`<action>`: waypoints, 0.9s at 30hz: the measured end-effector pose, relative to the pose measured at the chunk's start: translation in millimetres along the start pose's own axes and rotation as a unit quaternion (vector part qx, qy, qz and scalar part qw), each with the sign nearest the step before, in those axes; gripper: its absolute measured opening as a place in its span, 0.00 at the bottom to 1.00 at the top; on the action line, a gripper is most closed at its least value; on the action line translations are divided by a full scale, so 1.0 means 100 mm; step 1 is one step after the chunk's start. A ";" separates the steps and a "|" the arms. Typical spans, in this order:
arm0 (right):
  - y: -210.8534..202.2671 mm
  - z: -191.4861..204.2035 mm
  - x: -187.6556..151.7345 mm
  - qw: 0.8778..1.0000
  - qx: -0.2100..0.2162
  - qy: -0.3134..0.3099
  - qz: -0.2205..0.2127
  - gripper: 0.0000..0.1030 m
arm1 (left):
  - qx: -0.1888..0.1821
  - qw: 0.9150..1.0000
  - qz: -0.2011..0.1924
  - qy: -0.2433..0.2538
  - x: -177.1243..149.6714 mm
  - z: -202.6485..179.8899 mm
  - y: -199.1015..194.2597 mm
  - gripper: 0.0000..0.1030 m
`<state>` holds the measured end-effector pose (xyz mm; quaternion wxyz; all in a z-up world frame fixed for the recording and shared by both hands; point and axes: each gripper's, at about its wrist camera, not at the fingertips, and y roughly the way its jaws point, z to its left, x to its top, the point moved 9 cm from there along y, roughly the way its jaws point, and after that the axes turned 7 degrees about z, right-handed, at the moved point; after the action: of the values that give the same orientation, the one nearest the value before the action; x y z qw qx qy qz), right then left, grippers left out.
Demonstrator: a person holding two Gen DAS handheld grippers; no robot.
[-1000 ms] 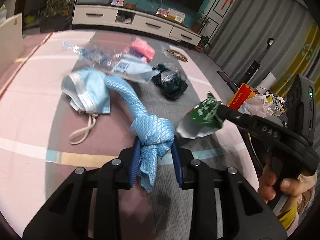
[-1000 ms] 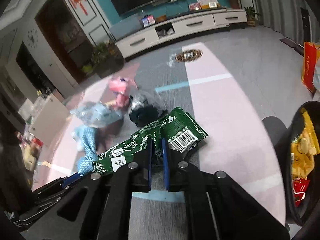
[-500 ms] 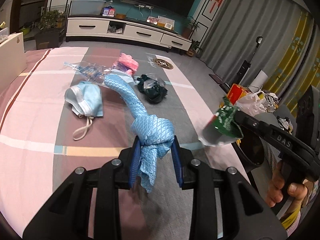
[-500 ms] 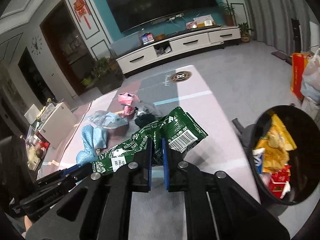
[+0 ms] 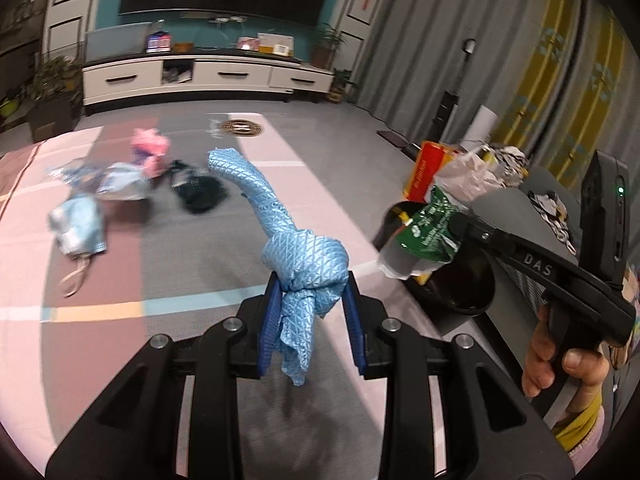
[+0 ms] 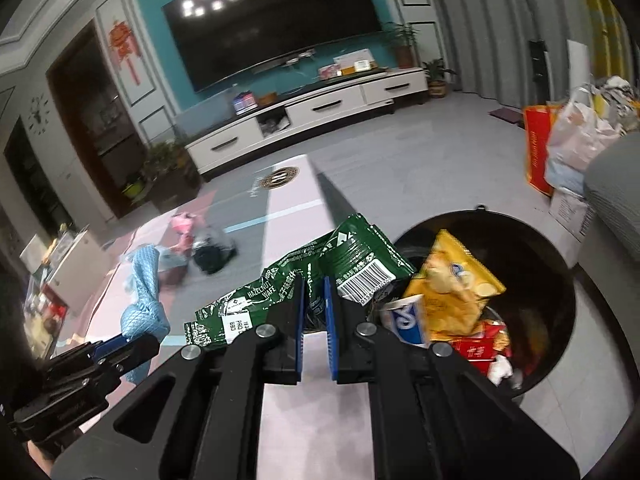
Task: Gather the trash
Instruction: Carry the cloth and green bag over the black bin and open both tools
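My left gripper (image 5: 312,300) is shut on a knotted light-blue cloth (image 5: 298,256), held up above the floor mat; the cloth also shows in the right wrist view (image 6: 146,300). My right gripper (image 6: 314,300) is shut on a green snack wrapper (image 6: 352,264), held at the left rim of a round black trash bin (image 6: 560,264) with a yellow chip bag (image 6: 452,284) and red packs inside. In the left wrist view the wrapper (image 5: 430,228) hangs over the bin (image 5: 476,280). On the mat lie a blue face mask (image 5: 78,228), a dark bag (image 5: 200,194) and a pink wrapper (image 5: 150,150).
A clear plastic wrapper (image 5: 116,178) lies by the mask. A red bag (image 6: 538,148) and a full white plastic bag (image 6: 580,140) stand past the bin beside a grey sofa (image 6: 616,188). A white TV cabinet (image 6: 304,116) lines the far wall.
Both grippers rose and swung right toward the bin. The right gripper carried the green wrapper up to the bin's rim. The floor trash now lies farther away.
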<state>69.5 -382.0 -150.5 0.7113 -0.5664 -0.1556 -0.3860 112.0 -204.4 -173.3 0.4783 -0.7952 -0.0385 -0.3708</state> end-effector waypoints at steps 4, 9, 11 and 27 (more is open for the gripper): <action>-0.05 -0.26 0.05 1.000 -0.003 0.020 -0.004 0.10 | -0.005 1.000 0.004 0.025 0.08 -0.30 0.12 0.30; -0.13 -0.56 0.08 0.999 -0.011 0.048 -0.011 0.10 | -0.016 0.998 0.007 0.054 0.21 -0.64 0.26 0.30; -0.15 -0.66 0.08 0.998 -0.018 0.055 -0.012 0.11 | -0.018 0.998 0.009 0.064 0.26 -0.77 0.33 0.31; -0.03 -1.39 -0.02 0.991 -0.108 0.077 0.019 0.11 | -0.047 0.993 0.052 0.092 0.48 -1.40 1.09 0.31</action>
<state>35.7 -509.9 -193.0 0.6632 -0.6112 -0.0472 -0.4293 114.8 -387.9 -185.8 0.4602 -0.7802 0.0647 -0.4187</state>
